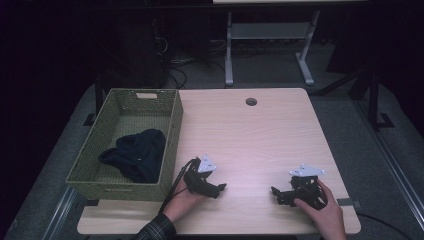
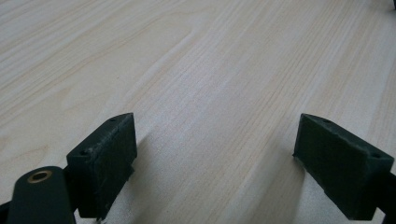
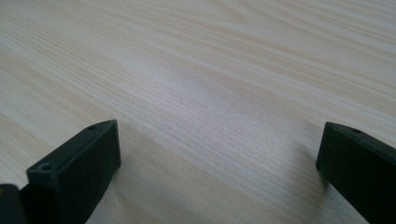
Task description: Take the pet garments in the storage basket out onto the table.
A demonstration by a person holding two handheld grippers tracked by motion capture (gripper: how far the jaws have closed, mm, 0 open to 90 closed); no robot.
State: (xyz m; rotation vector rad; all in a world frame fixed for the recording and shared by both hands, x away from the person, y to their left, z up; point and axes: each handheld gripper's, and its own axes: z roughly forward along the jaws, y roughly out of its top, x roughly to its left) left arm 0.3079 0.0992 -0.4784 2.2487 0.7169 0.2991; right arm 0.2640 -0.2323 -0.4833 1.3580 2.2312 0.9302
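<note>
**Cloth rests in basket, both grippers idle**

The dark cloth (image 1: 137, 152) lies bunched inside the basket (image 1: 172, 131) at the bench's (image 1: 260, 135) left. Your left gripper (image 1: 220, 188) and right gripper (image 1: 275, 192) sit low, jaws wide and empty; reaching in carelessly could snag the wicker wall.

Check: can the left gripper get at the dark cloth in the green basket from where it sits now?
Probably yes. The left gripper is open and empty beside the basket, whose top is open. The near wall stands between them, so it would likely have to lift over the rim to reach the dark cloth.
</note>
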